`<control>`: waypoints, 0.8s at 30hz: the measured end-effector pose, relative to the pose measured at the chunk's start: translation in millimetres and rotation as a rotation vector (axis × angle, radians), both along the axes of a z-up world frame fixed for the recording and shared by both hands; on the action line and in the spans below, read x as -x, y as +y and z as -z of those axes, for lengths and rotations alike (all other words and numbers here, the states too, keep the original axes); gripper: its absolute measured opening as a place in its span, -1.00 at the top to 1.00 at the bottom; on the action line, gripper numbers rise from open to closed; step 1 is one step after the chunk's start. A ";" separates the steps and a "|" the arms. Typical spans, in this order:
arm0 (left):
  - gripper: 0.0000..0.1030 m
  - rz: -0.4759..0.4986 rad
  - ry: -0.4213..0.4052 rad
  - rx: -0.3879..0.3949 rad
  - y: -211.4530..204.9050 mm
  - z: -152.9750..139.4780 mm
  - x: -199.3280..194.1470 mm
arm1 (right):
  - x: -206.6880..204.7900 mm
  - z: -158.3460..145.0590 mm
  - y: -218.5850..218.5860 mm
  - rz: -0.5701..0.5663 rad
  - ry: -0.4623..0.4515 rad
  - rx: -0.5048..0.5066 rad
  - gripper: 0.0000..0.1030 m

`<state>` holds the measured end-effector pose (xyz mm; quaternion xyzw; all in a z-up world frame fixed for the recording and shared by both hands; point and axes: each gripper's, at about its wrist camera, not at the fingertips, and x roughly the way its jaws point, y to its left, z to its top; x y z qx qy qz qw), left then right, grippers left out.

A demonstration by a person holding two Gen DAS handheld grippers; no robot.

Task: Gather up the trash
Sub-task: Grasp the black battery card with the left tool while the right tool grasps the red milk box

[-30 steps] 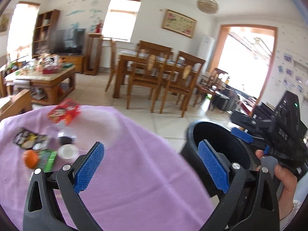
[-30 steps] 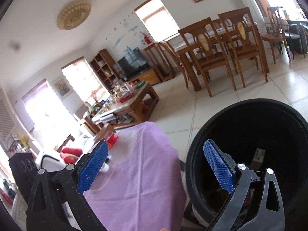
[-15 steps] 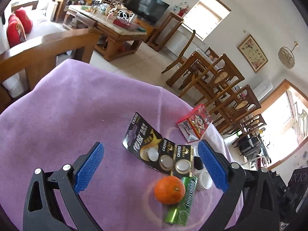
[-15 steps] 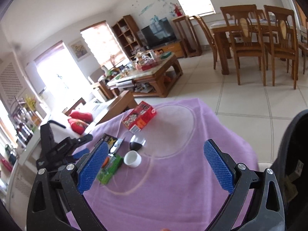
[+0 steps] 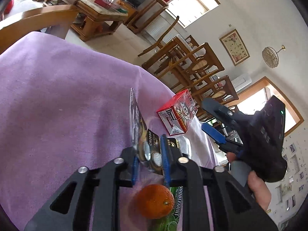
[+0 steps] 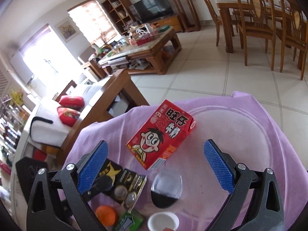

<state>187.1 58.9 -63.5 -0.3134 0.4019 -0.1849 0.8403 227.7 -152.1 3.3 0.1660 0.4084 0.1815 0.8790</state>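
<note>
Left gripper (image 5: 148, 165) newly clamped on battery card (image 5: 143, 134); white cup (image 6: 163, 221) right-view only

I see a bright living room with pale floor tiles (image 6: 202, 77), a wooden coffee table (image 6: 154, 57), dining chairs (image 6: 254, 19), a television (image 6: 152, 9) and sunlit windows (image 5: 188, 9).
</note>
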 end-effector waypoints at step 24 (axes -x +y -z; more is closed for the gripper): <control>0.91 -0.035 -0.203 -0.100 -0.1 -26.9 22.9 | 49.3 -29.1 -12.3 0.049 -0.163 0.031 -0.09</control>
